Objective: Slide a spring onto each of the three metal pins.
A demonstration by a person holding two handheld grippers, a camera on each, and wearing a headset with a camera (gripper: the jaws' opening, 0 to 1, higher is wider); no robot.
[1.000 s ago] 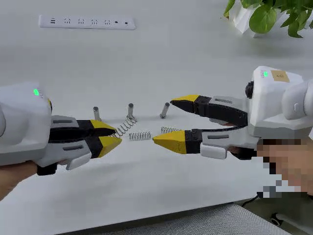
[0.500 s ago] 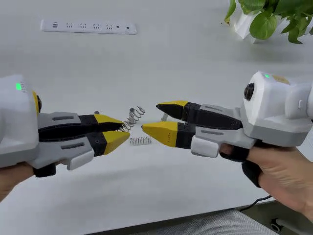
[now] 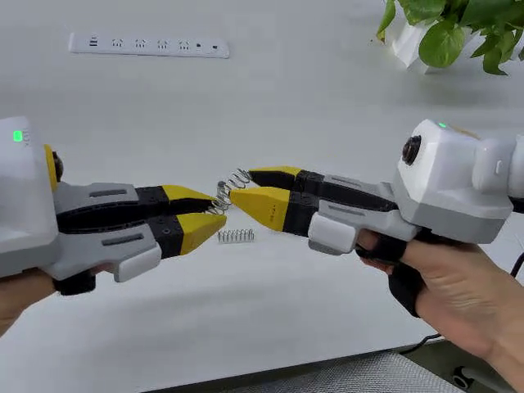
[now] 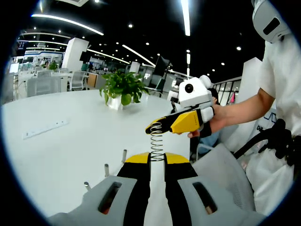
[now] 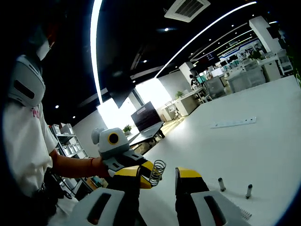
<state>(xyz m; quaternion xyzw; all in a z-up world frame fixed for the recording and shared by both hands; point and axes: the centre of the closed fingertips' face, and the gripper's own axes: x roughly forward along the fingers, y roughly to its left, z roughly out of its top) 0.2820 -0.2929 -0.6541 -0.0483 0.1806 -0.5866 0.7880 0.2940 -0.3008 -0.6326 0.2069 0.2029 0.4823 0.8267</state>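
The left gripper (image 3: 219,210), at 9 o'clock in the head view, had its jaws clamped on one end of a spring (image 3: 223,195). The right gripper (image 3: 241,185), at 3 o'clock, held its jaws apart around the spring's other end. A second spring (image 3: 236,236) lay on the white table (image 3: 286,106) at 6 o'clock from the tips. Three metal pins (image 4: 124,155) stood upright on the table.
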